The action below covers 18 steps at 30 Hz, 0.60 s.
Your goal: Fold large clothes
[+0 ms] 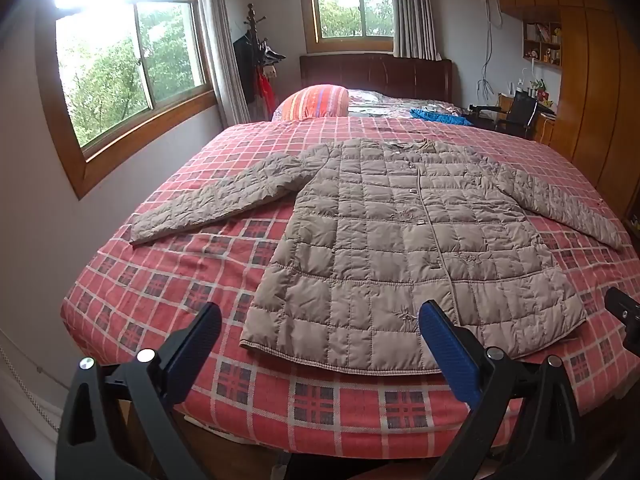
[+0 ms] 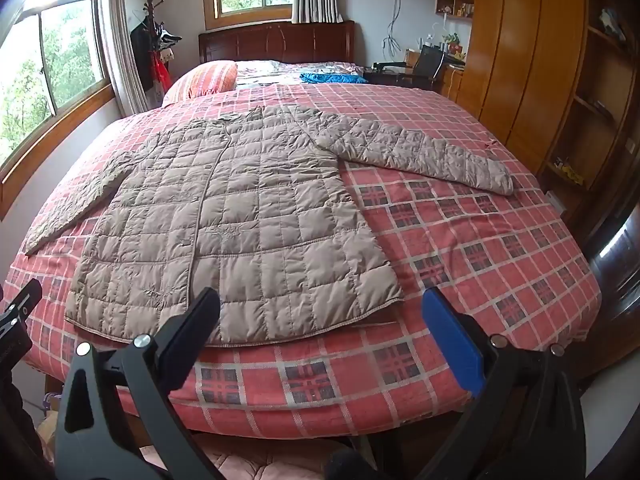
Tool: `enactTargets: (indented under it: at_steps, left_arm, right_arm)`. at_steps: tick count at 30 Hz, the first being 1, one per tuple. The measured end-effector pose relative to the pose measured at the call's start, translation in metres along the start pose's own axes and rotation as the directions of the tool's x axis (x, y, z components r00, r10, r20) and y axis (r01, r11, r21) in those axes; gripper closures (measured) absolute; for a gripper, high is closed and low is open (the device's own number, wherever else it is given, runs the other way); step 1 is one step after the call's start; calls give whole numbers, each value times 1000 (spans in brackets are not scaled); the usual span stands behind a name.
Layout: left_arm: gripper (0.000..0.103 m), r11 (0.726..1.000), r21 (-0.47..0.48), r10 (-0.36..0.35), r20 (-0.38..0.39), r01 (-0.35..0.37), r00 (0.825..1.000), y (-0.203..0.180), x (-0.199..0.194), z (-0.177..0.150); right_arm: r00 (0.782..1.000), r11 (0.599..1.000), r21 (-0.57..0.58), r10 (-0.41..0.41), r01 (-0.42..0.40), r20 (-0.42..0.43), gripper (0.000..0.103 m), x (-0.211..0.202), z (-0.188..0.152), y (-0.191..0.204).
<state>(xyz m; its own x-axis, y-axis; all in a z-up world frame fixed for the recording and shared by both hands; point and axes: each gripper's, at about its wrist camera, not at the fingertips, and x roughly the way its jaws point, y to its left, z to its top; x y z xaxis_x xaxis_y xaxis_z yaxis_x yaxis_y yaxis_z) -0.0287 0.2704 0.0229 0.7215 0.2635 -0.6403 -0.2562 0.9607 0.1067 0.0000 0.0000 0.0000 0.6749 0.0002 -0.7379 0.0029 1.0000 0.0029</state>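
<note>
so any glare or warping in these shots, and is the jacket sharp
Left wrist view: the window blows out white at its top, and the bed edge bows from fisheye. Right wrist view: milder glare at the window, the wardrobe curves. The jacket is sharp in both; corners vignette dark.
</note>
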Motion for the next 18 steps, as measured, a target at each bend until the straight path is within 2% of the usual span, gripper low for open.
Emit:
enactTargets:
  at_steps: [18]
  left_arm:
    - [4,1000,-2,3,-3,-3,1000,1,2,1]
  right_arm:
    - [1000,1000,-1,-2,2,8,3,0,0,0]
